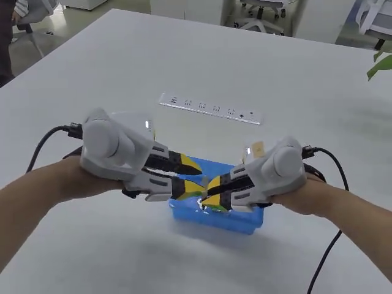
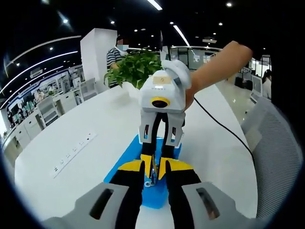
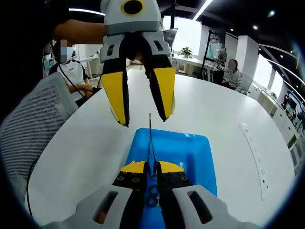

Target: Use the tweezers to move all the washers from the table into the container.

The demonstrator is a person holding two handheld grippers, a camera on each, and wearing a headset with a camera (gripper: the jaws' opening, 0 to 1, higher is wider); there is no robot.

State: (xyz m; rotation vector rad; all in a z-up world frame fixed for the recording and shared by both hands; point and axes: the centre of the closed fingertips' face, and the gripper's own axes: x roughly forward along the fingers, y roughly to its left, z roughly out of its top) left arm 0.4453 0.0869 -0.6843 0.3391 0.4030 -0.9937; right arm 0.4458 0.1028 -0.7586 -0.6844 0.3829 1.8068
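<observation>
- The white bench (image 1: pixel 245 61) takes up most of the head view.
- A shallow blue plastic container (image 1: pixel 214 222) with 4 sides sits on the bench at the bottom middle of the head view.
- The 2 grey tools with yellow and black tips meet nose to nose over the container.
- The right tongs (image 3: pixel 151 168) are at the bottom middle of the right gripper view. They are pressed together on thin silver metal tweezers (image 3: pixel 150 143).
- The tweezers point up the frame, over the container (image 3: pixel 190 152).
- The left tongs (image 3: pixel 145 120) hang from the top of that view. Their 2 yellow tips are apart, 1 on each side of the tweezers' tip.
- In the left gripper view, a small silver ring-shaped washer (image 2: pixel 148 183) is in the container just by the tweezers' tip. I cannot tell if the tweezers hold it.
- A long white power strip (image 1: pixel 210 108) lies flat on the bench above the middle of the head view.
</observation>
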